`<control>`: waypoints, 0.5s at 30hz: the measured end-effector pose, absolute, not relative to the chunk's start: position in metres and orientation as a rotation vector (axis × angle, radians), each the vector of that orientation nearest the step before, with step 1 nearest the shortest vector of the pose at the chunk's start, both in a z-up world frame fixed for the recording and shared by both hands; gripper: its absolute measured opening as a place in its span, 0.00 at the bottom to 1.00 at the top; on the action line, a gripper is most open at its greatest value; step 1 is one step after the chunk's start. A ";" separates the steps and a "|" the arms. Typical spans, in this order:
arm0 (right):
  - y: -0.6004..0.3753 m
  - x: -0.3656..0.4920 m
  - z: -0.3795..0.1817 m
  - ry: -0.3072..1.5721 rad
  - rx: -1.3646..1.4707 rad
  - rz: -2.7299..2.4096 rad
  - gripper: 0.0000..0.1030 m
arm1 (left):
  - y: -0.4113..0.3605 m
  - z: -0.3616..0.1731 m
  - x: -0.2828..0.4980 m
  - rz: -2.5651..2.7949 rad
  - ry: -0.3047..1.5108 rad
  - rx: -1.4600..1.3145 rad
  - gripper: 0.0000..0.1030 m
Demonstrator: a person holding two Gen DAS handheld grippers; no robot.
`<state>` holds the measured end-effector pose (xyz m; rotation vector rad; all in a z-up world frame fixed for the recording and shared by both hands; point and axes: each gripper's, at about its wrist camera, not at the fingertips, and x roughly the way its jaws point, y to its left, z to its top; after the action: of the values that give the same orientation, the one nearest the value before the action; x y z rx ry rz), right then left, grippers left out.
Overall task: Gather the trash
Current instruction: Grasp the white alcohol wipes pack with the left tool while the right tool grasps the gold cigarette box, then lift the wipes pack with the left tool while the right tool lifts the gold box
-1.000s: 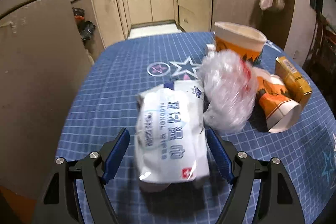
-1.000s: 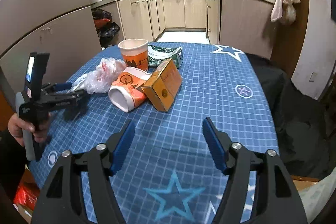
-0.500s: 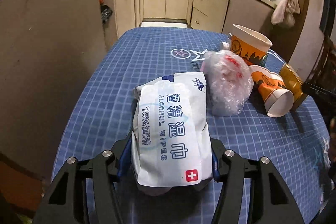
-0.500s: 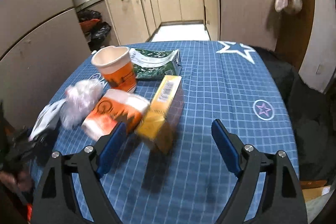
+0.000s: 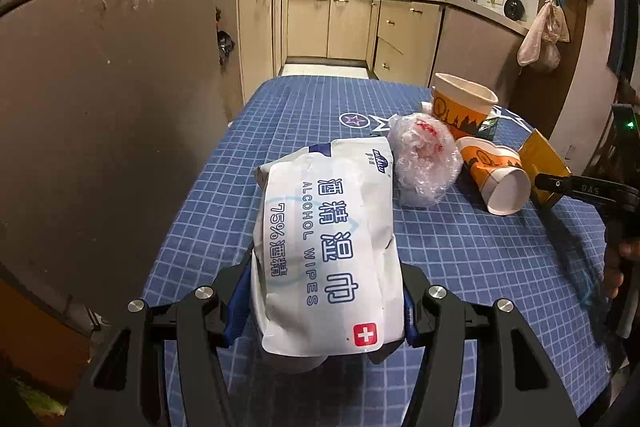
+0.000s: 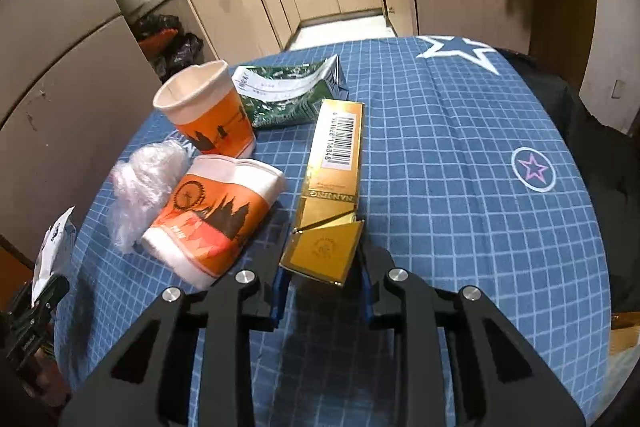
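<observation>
Tongs on both sides clamped on trash over the blue checked table.

Left gripper squeezes a white pack of alcohol wipes, its near end raised off the cloth. Right gripper pinches the near end of a gold carton. Beside the carton lie a tipped orange cup, a crumpled plastic bag, an upright cup and a green packet.

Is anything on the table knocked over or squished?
Yes. One orange paper cup lies tipped on its side, its rim squashed, next to an upright one. The gold box has its end flap hanging open, and the green packet is crumpled.
</observation>
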<state>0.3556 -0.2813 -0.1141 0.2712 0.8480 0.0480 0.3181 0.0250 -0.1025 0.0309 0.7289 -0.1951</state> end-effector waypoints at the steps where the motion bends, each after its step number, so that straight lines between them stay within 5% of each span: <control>1: -0.282 0.350 -0.112 0.839 0.270 0.047 0.24 | 0.024 -0.100 0.313 -0.195 0.723 0.034 0.58; 15: -0.274 0.233 -0.076 0.723 0.257 0.069 0.20 | 0.003 -0.088 0.257 -0.228 0.716 0.033 0.58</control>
<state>0.2325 -0.2745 -0.0764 0.2568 0.7230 0.0690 0.2572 0.0028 -0.0878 0.0325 0.7160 -0.2276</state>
